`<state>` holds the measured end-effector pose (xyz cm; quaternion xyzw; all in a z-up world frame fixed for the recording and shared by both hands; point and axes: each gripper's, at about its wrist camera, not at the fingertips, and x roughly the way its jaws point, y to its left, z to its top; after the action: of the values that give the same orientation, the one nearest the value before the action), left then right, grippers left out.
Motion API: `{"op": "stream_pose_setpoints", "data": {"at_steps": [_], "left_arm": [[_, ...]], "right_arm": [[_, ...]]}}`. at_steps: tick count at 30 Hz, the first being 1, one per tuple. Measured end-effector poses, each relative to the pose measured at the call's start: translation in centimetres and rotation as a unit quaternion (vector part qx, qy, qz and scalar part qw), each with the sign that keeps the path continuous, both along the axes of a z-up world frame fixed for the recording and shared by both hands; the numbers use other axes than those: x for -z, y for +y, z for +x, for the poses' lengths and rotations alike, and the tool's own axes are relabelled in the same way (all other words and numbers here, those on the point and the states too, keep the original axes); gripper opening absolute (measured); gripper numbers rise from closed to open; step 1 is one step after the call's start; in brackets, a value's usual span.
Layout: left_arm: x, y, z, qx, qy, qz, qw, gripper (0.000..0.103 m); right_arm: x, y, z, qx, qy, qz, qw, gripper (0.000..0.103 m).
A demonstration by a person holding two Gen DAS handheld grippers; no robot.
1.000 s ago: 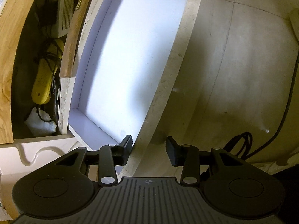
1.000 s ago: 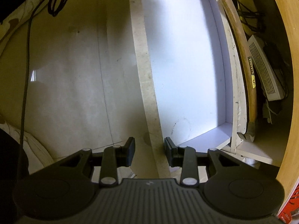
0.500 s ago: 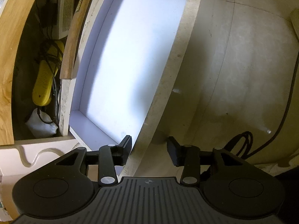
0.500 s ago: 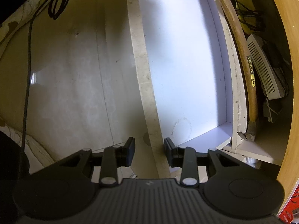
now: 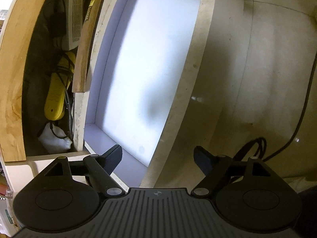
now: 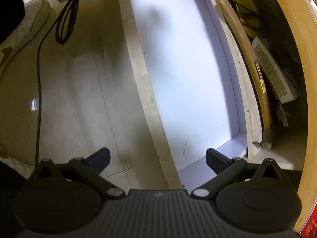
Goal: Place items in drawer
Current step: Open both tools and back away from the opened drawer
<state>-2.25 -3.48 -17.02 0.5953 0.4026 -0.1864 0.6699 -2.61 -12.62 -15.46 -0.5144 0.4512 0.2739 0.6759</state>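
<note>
Left wrist view
- Left gripper (image 5: 158, 156): fingers spread wide, nothing between them, straddling the drawer's front edge.
- Drawer (image 5: 186, 83): pulled out, its white floor bare, plenty of free room inside.
- Front edge: pale chipboard rim running from the top of the view down between the fingers.
- Inner side: a hammer (image 5: 85, 45) lies with its wooden handle along the drawer's back rim, right at the border.
- Cabinet cavity: beyond the hammer, a white vented box (image 5: 74, 17), a yellow device (image 5: 56, 97) wrapped in black cord, a white bag (image 5: 54, 140) below it.
- Outer side: tiled floor (image 5: 257, 79) open, a black cable (image 5: 303, 107) trailing across it.

Right wrist view
- Right gripper (image 6: 157, 159): fingers also well apart, empty, one over the floor (image 6: 79, 99), one over the drawer (image 6: 142, 75) interior.
- Drawer interior: white, unoccupied, faint scuffs near the close corner.
- Obstacles: hammer (image 6: 245, 51) along the far rim, head at the near end; vented box (image 6: 273, 73) just behind it.
- Floor side: looped black cable (image 6: 65, 15) at top.
</note>
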Motion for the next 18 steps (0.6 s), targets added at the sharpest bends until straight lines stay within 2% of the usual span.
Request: {"op": "stream_pose_setpoints", "data": {"at_steps": [3,6,9,13,18], "left_arm": [[-0.3,-0.2,0.1,-0.016,0.003,-0.010,0.9998,0.079],[-1.0,-0.2,0.9,-0.062,0.007,-0.036,0.9974,0.080],[-2.1,0.0,1.9,-0.120,0.006,-0.073,0.9901,0.079],[-3.3,0.3,3.0,-0.187,0.010,-0.120,0.9750,0.079],[-4.4,0.5,3.4,-0.246,0.017,-0.165,0.9550,0.079]], "right_arm": [[-0.2,-0.1,0.7,0.028,0.004,0.017,0.999,0.103],[-0.7,-0.4,1.8,0.077,0.008,0.046,0.996,0.103],[-1.5,-1.1,3.1,0.139,0.012,0.082,0.987,0.103],[-2.5,-1.9,4.9,0.220,0.018,0.129,0.967,0.103],[-3.8,-3.0,7.0,0.318,0.026,0.186,0.929,0.103]]}}
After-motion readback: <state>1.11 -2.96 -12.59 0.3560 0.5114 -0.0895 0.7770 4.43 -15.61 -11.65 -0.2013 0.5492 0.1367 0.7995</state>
